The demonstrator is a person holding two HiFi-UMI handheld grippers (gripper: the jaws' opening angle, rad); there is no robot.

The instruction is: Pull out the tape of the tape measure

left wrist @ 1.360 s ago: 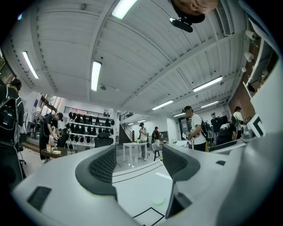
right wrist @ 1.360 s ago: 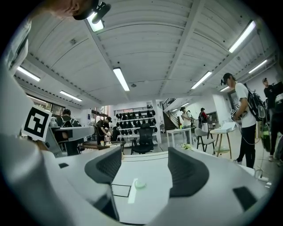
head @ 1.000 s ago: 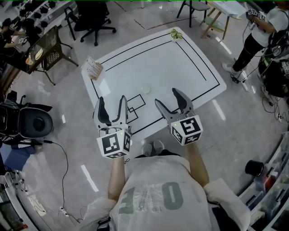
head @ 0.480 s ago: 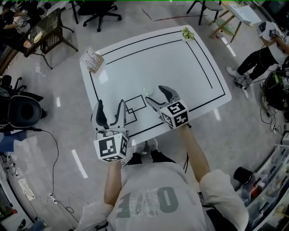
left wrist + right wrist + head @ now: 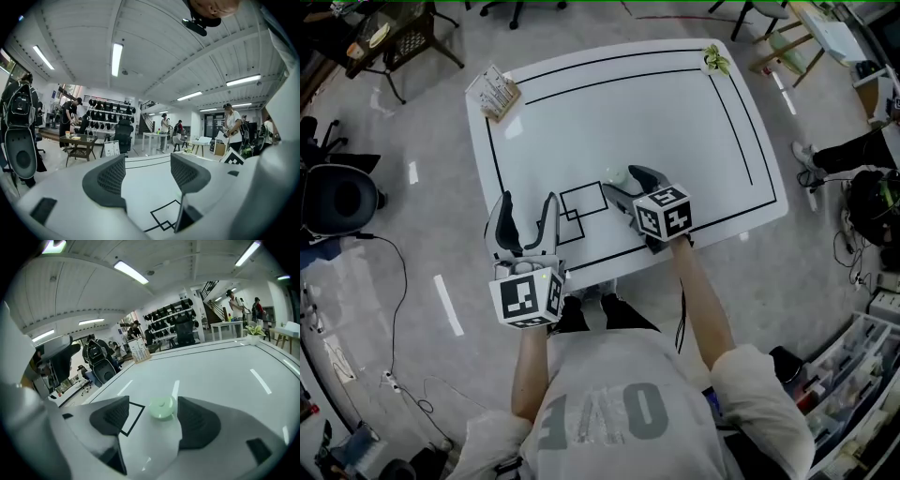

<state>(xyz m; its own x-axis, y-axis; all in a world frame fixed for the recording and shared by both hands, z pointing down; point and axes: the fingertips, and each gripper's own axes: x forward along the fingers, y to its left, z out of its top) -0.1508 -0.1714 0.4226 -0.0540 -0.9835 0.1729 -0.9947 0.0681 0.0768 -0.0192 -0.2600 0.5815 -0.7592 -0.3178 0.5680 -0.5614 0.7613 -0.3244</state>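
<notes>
The tape measure [image 5: 611, 174] is a small, round, pale green disc lying flat on the white table [image 5: 656, 112], near a pair of drawn black squares [image 5: 581, 202]. My right gripper [image 5: 624, 182] is low over the table and open. In the right gripper view the tape measure [image 5: 162, 408] sits just ahead of the right gripper [image 5: 153, 402], between the tips, and I cannot tell whether it touches them. My left gripper [image 5: 526, 208] hovers open over the table's near-left edge. In the left gripper view the left gripper [image 5: 147, 165] has nothing between its jaws.
A card stand [image 5: 495, 91] stands at the table's far left corner and a small plant [image 5: 713, 58] at the far right corner. A black outline [image 5: 741, 141] runs round the tabletop. Chairs [image 5: 342, 197] and a person's legs [image 5: 853, 155] are on the floor around.
My right gripper has moved forward and down to the tape measure, which now lies between its tips. The left gripper has stayed at the near edge, open.
</notes>
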